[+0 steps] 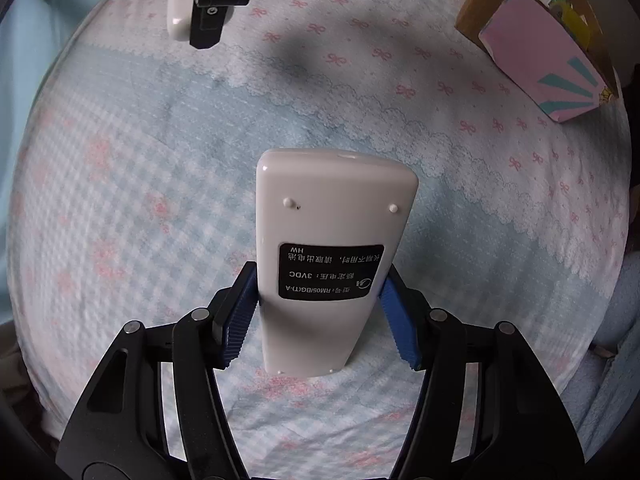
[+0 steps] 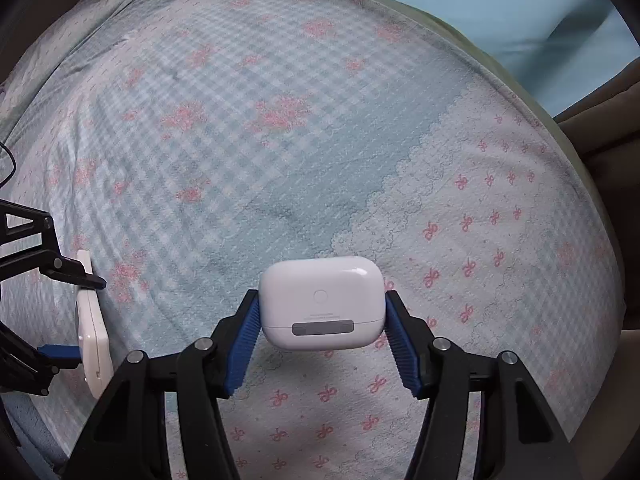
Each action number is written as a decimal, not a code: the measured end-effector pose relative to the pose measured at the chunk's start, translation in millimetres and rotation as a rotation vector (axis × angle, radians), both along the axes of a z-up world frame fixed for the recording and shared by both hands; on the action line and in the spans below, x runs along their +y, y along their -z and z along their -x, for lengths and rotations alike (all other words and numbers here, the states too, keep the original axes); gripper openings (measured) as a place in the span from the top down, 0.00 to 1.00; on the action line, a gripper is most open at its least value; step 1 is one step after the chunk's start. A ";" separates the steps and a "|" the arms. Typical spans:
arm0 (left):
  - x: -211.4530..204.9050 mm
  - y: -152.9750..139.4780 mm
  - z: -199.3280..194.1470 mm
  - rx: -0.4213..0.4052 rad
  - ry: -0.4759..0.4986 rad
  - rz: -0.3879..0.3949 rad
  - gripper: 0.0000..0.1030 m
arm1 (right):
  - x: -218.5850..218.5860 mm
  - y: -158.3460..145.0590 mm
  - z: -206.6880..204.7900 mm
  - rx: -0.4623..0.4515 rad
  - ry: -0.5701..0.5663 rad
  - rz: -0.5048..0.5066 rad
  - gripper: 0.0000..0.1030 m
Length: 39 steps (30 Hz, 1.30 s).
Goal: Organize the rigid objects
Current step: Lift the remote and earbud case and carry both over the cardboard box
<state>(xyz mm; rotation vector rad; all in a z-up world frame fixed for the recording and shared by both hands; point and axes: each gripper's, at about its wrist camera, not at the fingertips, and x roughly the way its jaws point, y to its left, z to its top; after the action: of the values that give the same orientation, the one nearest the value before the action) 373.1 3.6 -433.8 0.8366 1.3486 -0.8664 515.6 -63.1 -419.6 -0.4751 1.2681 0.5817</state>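
Observation:
My left gripper (image 1: 320, 300) is shut on a white remote control (image 1: 332, 216), held back side up with its black label showing, above the bed. My right gripper (image 2: 322, 312) is shut on a white earbud case (image 2: 320, 304), held above the sheet. In the left wrist view the right gripper (image 1: 208, 28) and the earbud case (image 1: 178, 12) show at the top left. In the right wrist view the left gripper (image 2: 60, 312) and the remote control (image 2: 92, 336), seen edge-on, show at the left edge.
A bed sheet (image 1: 160, 140) with blue check, pink bows and lace print covers the surface. A cardboard box (image 1: 536, 36) with a pink panel and colourful items inside stands at the top right of the left wrist view. The bed edge (image 2: 520, 92) curves at the right.

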 end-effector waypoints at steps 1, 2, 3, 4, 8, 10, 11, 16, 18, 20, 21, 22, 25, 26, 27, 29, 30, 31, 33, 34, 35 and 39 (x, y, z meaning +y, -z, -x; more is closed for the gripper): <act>2.2 -4.2 0.1 -0.003 -0.014 0.006 0.45 | -4.3 -4.9 1.7 -0.003 0.007 -0.004 0.46; 5.8 -9.7 -0.7 -0.005 -0.026 0.012 0.45 | -4.6 -10.9 4.2 -0.007 0.013 -0.008 0.46; 9.3 -14.1 -0.7 -0.008 -0.037 0.019 0.45 | -5.8 -15.9 4.6 -0.011 0.018 -0.012 0.46; 13.1 -19.2 -0.4 -0.011 -0.046 0.023 0.45 | -10.7 -19.8 4.9 -0.018 0.020 -0.017 0.46; 25.6 -35.3 6.5 -0.026 -0.073 0.037 0.45 | -5.9 -33.1 10.8 -0.043 0.025 -0.015 0.46; 30.8 -44.0 11.3 -0.028 -0.093 0.049 0.46 | -5.1 -38.2 12.0 -0.048 0.035 -0.020 0.46; 32.8 -49.0 13.5 -0.029 -0.103 0.056 0.46 | -6.2 -45.3 16.0 -0.049 0.045 -0.026 0.46; 38.6 -83.9 24.8 -0.047 -0.150 0.102 0.46 | -9.8 -80.4 40.8 -0.069 0.098 -0.055 0.46; 31.7 -88.0 17.9 -0.054 -0.160 0.128 0.46 | -15.0 -100.7 55.7 -0.083 0.125 -0.063 0.46; 27.7 -103.2 21.4 -0.062 -0.166 0.159 0.46 | -22.9 -121.8 71.5 -0.097 0.160 -0.074 0.46; 23.5 -109.8 21.3 -0.065 -0.165 0.175 0.46 | -28.8 -133.5 80.7 -0.100 0.185 -0.084 0.46; 19.4 -119.9 24.0 -0.068 -0.163 0.190 0.46 | -35.9 -145.6 90.4 -0.103 0.215 -0.095 0.46; 1.3 -147.9 32.0 -0.078 -0.140 0.230 0.46 | -61.4 -180.9 121.9 -0.117 0.296 -0.132 0.46; -7.1 -156.9 35.5 -0.085 -0.129 0.242 0.46 | -70.1 -192.5 133.3 -0.124 0.319 -0.142 0.46; -15.8 -166.3 39.4 -0.094 -0.117 0.252 0.46 | -79.8 -202.7 143.9 -0.130 0.339 -0.149 0.46; -35.7 -185.1 47.9 -0.110 -0.092 0.273 0.46 | -102.5 -221.4 166.4 -0.146 0.376 -0.156 0.46; -45.9 -194.5 52.6 -0.118 -0.083 0.285 0.46 | -113.0 -228.2 176.4 -0.151 0.389 -0.153 0.46; -55.8 -202.7 57.1 -0.124 -0.077 0.297 0.46 | -124.4 -234.0 186.4 -0.155 0.403 -0.148 0.46; -77.4 -218.1 66.1 -0.131 -0.074 0.321 0.46 | -149.8 -244.3 207.8 -0.163 0.427 -0.139 0.46; -88.3 -224.4 70.7 -0.131 -0.074 0.334 0.46 | -161.5 -247.5 217.1 -0.167 0.438 -0.132 0.46; -99.1 -231.2 75.3 -0.129 -0.074 0.348 0.46 | -174.8 -250.3 225.8 -0.169 0.451 -0.128 0.46; -146.4 -236.6 93.8 -0.114 -0.067 0.366 0.46 | -228.7 -251.5 260.6 -0.168 0.504 -0.118 0.46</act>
<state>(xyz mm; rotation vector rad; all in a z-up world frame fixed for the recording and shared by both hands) 279.3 -142.9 -197.2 0.5448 1.0699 -0.9618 255.0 -291.7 -168.1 -0.0926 1.1291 0.1838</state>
